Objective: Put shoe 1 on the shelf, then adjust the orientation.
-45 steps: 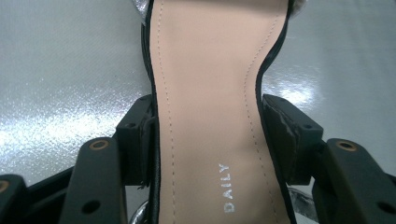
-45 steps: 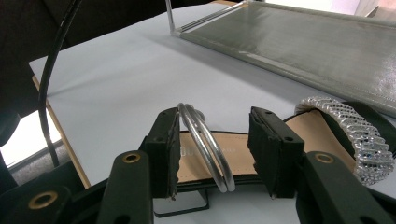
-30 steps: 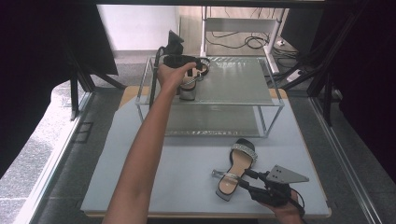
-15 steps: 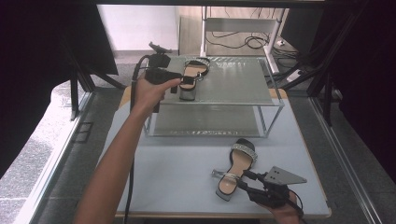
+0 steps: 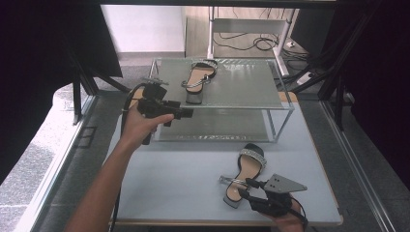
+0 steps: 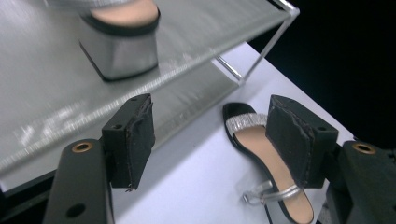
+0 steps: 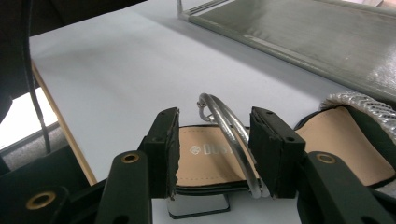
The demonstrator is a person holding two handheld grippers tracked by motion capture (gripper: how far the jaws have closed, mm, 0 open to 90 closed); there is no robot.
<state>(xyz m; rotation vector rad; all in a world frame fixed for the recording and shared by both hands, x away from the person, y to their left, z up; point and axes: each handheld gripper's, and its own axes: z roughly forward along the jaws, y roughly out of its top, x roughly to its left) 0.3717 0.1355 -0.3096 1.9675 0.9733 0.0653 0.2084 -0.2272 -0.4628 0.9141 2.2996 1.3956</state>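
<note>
One sandal on the glass rack, one at the table's near edge

A silver-strapped sandal (image 5: 198, 79) is set on the top shelf of the glass rack (image 5: 285, 104); its toe is cut off in the left gripper view. The left gripper (image 5: 186, 113), empty, is held wide, its jaws just narrowed slightly. The second sandal (image 5: 246, 171) is straddled at the heel by the right gripper (image 7: 214, 154); contact cannot be told.

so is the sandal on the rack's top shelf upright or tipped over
Upright: the sandal sits sole-down on the top shelf, footbed facing up, block heel flat on the mesh; the left hand-held gripper hangs open beside the rack.
</note>
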